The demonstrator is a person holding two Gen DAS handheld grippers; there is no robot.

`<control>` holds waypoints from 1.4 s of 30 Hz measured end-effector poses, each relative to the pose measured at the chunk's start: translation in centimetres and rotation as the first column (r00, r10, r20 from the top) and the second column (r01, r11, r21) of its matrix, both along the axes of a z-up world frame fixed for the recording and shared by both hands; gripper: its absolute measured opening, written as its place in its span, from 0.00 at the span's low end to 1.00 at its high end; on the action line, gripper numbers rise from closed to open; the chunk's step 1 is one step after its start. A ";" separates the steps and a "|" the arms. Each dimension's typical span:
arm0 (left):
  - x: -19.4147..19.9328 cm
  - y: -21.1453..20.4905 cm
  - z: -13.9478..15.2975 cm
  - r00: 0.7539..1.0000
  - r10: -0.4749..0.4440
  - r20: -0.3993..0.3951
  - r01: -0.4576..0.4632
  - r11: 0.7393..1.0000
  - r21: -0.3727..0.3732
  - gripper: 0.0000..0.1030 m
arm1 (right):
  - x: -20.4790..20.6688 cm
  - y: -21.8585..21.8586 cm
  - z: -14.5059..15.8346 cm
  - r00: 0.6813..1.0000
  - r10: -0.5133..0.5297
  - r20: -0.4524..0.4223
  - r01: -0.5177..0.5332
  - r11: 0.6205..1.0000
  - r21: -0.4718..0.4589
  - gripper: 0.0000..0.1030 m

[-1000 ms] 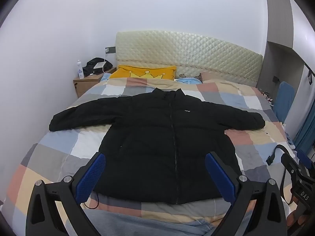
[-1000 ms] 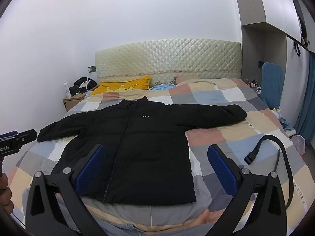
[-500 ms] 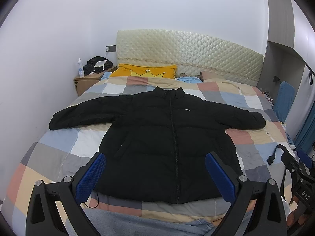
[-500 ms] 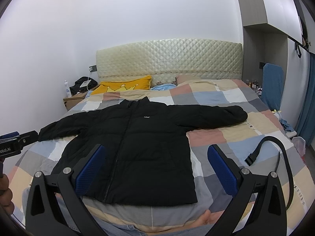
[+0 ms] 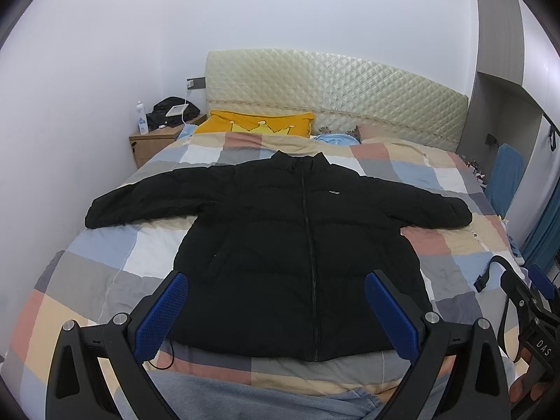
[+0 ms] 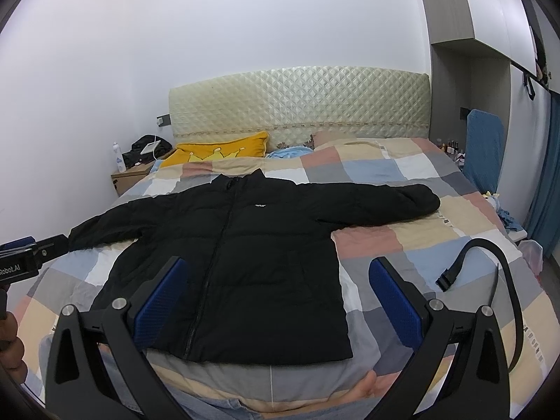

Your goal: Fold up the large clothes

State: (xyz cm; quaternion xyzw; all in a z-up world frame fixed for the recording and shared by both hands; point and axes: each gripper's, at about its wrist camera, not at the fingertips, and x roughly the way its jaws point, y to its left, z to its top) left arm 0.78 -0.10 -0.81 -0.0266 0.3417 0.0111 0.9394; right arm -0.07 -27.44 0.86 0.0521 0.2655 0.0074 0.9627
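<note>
Black zipped puffer jacket point(image 5: 301, 255) lies flat on the checked quilt bed point(image 5: 105, 273); both tongs, left point(image 5: 276, 315) and right point(image 6: 276, 306), hover spread wide; best pinch a sleeve cuff first.

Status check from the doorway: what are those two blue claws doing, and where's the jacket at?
Left gripper open, empty. Right gripper open, empty. Black jacket flat on checked quilt, sleeves spread, unfolded. Black strap lies beside it, clear.

The black jacket point(image 5: 301, 245) covers the middle of the bed point(image 5: 87, 280), sleeves reaching toward both side edges. Bare quilt stays free along the foot edge and at both foot corners. A black strap point(image 6: 490, 266) lies near the right edge. Pillows point(image 5: 259, 127) block the head edge.
</note>
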 end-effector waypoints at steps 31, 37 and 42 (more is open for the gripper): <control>0.5 0.7 -0.6 1.000 0.000 -0.023 -0.001 1.000 -0.019 0.99 | -0.1 0.5 -0.7 1.000 -0.017 -0.012 0.017 1.000 -0.004 1.00; 0.5 0.7 -0.6 1.000 0.000 -0.023 -0.001 1.000 -0.018 0.99 | -0.1 0.3 -0.7 1.000 -0.014 -0.010 0.014 1.000 -0.003 1.00; 0.5 0.7 -0.6 1.000 0.000 -0.024 0.000 1.000 -0.020 0.99 | -0.1 0.4 -0.7 1.000 -0.012 -0.010 0.012 1.000 -0.004 1.00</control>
